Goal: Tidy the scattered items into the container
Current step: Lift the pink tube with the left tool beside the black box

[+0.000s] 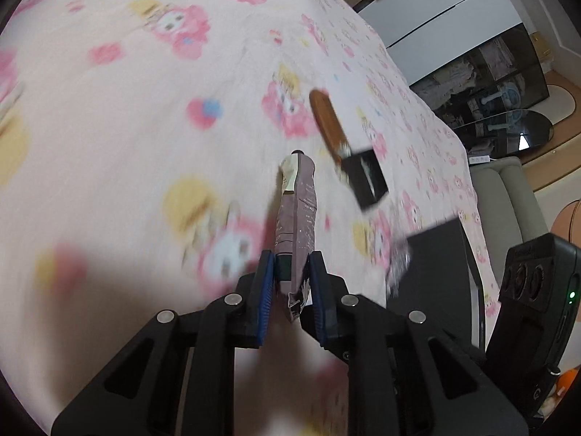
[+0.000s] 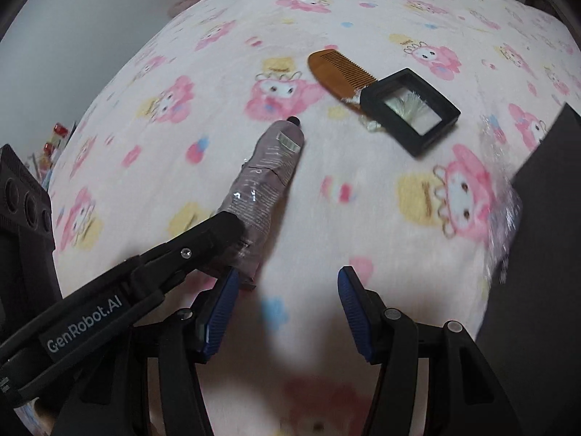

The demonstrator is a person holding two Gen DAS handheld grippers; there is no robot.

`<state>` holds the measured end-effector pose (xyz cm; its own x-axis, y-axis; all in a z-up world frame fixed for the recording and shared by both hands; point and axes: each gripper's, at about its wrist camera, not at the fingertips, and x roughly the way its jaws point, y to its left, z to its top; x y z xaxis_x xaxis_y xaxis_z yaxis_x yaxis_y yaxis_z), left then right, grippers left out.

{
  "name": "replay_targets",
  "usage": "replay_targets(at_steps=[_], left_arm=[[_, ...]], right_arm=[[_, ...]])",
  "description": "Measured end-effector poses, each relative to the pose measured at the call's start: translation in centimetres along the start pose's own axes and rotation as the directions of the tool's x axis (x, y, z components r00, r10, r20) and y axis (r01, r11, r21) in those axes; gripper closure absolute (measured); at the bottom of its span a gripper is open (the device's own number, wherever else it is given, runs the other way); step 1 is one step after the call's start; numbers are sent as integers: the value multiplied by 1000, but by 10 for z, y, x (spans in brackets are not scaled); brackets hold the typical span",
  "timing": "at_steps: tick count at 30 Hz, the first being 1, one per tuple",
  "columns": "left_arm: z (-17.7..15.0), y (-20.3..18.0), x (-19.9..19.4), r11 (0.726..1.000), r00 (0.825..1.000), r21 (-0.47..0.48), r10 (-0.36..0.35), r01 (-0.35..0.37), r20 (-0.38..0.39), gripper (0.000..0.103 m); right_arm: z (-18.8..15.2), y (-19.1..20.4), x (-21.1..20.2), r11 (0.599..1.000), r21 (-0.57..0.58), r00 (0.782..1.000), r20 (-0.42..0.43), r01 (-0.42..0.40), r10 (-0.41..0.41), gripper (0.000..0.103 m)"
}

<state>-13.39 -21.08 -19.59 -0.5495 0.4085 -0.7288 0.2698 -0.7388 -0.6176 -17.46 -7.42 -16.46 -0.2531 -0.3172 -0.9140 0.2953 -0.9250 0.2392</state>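
Gripping the crimped tail of the tube, the left tongs stand narrow, both blue pads pressed on it; the tube lies on the bed with its dark cap pointing away. The right tongs stand wide and hold nothing, hovering just beside the tube's tail.

Judgement on the step in hand: the grip sits at the very end of a soft, crumpled tube, so the body is likely to droop or swing when lifted. A slow lift, with the tube kept hanging cap-down, should serve, followed by a carry toward the dark box at the right. The right tongs should stay clear of the left, as the two are close.

Still on the bed: a comb, touching or tucked under a black square case, and a clear wrapper against the box wall.

Limits of view: the box is cut off by the frame in both views and its opening is not visible, so its contents cannot be stated. Motion blur softens the bedding and wrapper. What lies inside the case's window cannot be made out.
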Motion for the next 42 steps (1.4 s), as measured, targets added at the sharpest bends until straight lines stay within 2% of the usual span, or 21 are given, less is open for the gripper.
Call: replay_targets(at_steps=[3,5,7,9,11,17,22,31,36,42], left_arm=[[-27,0,-9,1000,999,4,-4,4,-40,85],[-42,-4,-13,999,997,35,5,-3,-73,85],[-56,-15,-17,996,995,84,43,-36,-90,85],[-68,-25,-22,988,992,137,85,-72,-93,85],[-83,-32,-29,981,989,170,114,-96,-99,85],[-115,-56,-37,967,983,229,143,-114,-117,85],[-138,-84,-25,942,973,305,185,-136,-138,85],[-155,-119,-10,898,954,396,265,-191,-142,85],[-153,-126,-3,893,942,400,291,-206,-165,85],[-160,-138,6,864,929,444,335,-236,-159,85]], right_arm=[[-27,5,-12,998,-56,1000,-10,7,-8,50],[-49,7,-22,998,-66,999,-34,-21,19,49],[-66,0,-35,997,-64,998,-48,-53,50,49],[-81,2,-45,995,-82,998,-33,-51,49,49],[-93,1,-54,993,-109,999,-21,-38,36,49],[-119,-19,-71,995,-92,999,-6,-33,33,49],[-141,-42,-85,998,-65,1000,15,-24,25,49],[-155,-70,-90,1000,-10,999,41,9,-8,49],[-154,-73,-91,998,-25,997,63,54,-52,49],[-159,-74,-95,991,-77,991,88,110,-103,49]])
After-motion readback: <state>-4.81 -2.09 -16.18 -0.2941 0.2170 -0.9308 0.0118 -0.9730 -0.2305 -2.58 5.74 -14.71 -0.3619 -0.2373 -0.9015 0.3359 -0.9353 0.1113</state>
